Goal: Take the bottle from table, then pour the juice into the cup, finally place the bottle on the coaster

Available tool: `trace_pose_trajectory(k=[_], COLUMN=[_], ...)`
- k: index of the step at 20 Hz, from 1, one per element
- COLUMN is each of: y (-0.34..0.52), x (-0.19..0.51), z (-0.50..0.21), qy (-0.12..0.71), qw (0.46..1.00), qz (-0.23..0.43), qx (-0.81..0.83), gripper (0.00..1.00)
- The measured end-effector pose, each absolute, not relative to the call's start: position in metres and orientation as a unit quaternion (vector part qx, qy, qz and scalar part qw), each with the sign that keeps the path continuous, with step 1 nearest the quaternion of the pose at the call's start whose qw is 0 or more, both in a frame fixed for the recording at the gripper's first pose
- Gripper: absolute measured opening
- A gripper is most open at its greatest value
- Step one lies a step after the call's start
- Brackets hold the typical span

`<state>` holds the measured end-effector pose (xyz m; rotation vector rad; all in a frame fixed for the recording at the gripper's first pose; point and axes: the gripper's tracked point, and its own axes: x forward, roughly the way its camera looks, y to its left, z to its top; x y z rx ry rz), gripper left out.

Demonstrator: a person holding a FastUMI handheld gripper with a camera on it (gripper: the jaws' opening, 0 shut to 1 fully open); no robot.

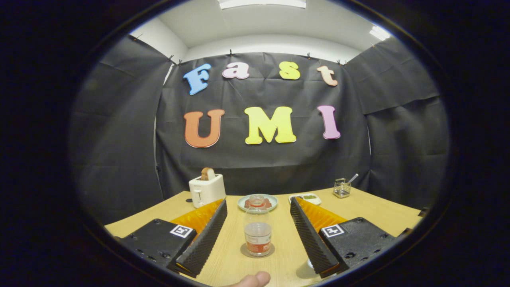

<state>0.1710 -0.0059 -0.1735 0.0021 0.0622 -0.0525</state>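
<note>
A clear plastic bottle (pixel 257 233) stands upright on a round grey coaster (pixel 244 252) on the wooden table (pixel 374 215). Orange juice fills its lower part, behind a label. My gripper (pixel 258 202) is open, and the bottle sits midway between the two fingers with a wide gap on each side. Neither the left finger (pixel 207 235) nor the right finger (pixel 310 235) touches it. A pale rounded shape (pixel 304 272) lies low by the right finger, mostly hidden; I cannot tell what it is.
Beyond the bottle is a light plate (pixel 244 204) holding something reddish. A white toaster (pixel 206 190) with bread stands back left. A small white dish (pixel 308 197) and a glass holder (pixel 342 188) sit back right. A person's fingertip (pixel 253 280) shows nearest me.
</note>
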Motion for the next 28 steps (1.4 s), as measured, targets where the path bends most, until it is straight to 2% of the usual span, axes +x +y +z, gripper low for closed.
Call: trace_pose_trajectory(k=[7,18,28], y=[-0.019,-0.026,-0.027], x=[0.131,0.078,0.04], z=[-0.137,-0.051,-0.036], qy=[0.081,0.037,0.024], qw=[0.996,0.998,0.999], qz=[-0.033,-0.025,-0.024], qx=[-0.021,-0.039,-0.024], gripper=[1.0,1.0,1.0])
